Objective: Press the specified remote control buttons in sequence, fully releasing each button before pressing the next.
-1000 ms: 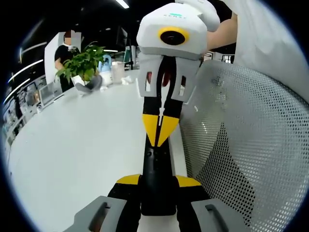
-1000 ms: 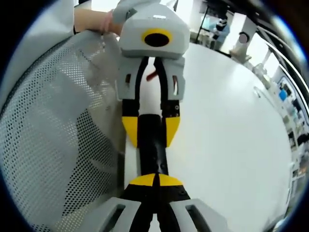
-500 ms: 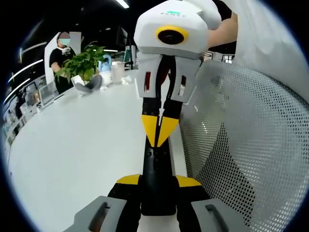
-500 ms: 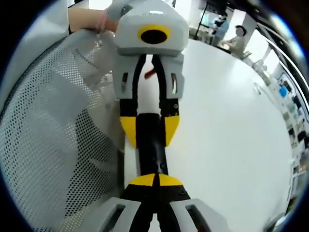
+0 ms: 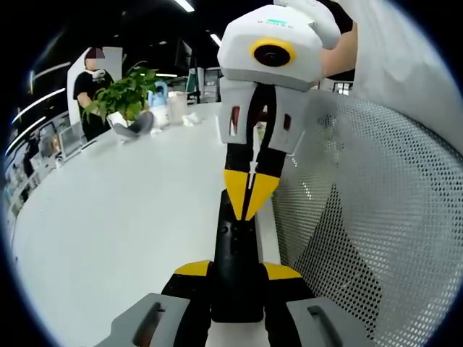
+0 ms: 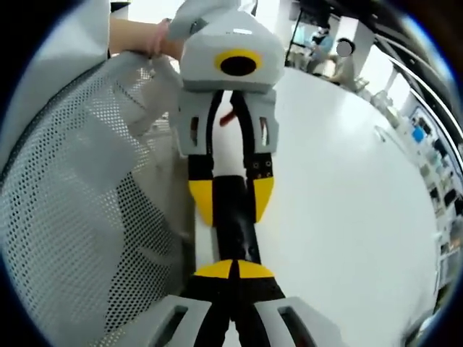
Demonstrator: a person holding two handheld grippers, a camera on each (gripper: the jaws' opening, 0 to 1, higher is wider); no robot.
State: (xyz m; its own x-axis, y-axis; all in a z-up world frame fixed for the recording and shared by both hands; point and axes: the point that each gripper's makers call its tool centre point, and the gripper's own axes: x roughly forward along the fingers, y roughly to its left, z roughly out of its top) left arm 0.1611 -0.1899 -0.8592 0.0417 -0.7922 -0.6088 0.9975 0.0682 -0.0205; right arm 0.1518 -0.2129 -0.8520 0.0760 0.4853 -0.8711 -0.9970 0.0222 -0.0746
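Observation:
A black remote control (image 5: 236,283) lies lengthwise between the yellow-tipped jaws of my left gripper (image 5: 236,270), which is shut on it. My right gripper (image 5: 249,195) comes down from the top of the left gripper view, shut, with its joined yellow tips meeting the remote's far end. In the right gripper view, my right gripper (image 6: 233,269) has its tips together over the near end of the remote (image 6: 235,217). Beyond it, my left gripper (image 6: 231,201) clamps the remote's sides. The buttons are hidden.
The remote is held over the edge of a white table (image 5: 116,210). A mesh chair back (image 5: 376,217) stands beside the table edge. A potted plant (image 5: 123,97), cups and a standing person (image 5: 90,79) are at the table's far end.
My right gripper has shifted a little to the right and closer in the left gripper view, still shut with its tips at the remote. The left gripper keeps its hold.

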